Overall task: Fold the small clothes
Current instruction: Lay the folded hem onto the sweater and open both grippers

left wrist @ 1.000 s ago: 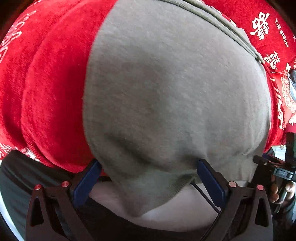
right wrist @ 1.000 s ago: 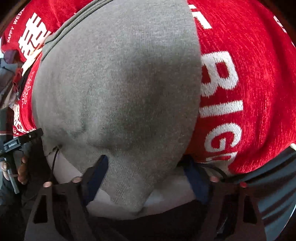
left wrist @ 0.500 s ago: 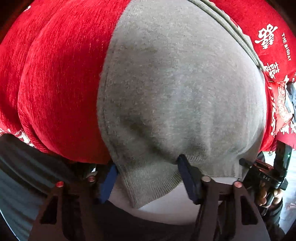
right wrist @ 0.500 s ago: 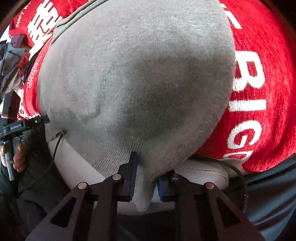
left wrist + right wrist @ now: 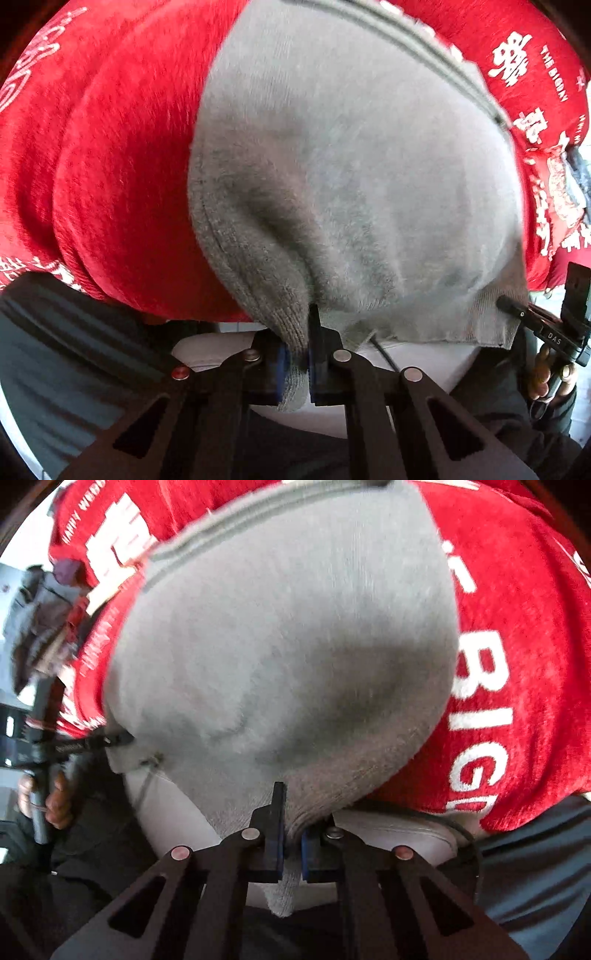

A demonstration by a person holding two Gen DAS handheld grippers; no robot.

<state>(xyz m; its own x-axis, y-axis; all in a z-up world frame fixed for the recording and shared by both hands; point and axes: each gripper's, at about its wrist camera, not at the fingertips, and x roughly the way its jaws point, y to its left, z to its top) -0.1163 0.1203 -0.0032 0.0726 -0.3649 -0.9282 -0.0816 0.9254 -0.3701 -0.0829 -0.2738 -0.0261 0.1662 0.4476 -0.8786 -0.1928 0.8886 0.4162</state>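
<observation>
A grey knitted garment (image 5: 351,177) lies on a red cloth (image 5: 122,177) with white lettering and fills both views. My left gripper (image 5: 299,354) is shut on the garment's near left corner at the ribbed hem. In the right wrist view the same grey garment (image 5: 288,657) spreads across the red cloth (image 5: 517,657), and my right gripper (image 5: 291,834) is shut on its near right corner. Each gripper shows in the other's view, at the hem: the right one (image 5: 517,314) at the far right, the left one (image 5: 110,740) at the left.
A person's hand (image 5: 550,373) holds the right gripper's handle; another hand (image 5: 55,797) holds the left one. A white rounded surface (image 5: 424,365) and a dark cable (image 5: 384,354) lie under the hem. Grey striped fabric (image 5: 55,369) sits at the near left. A dark bundle (image 5: 37,627) lies far left.
Both grippers went from open, straddling the garment's near corners, to shut on them. The pinched corners have lifted slightly, bunching the hem.
</observation>
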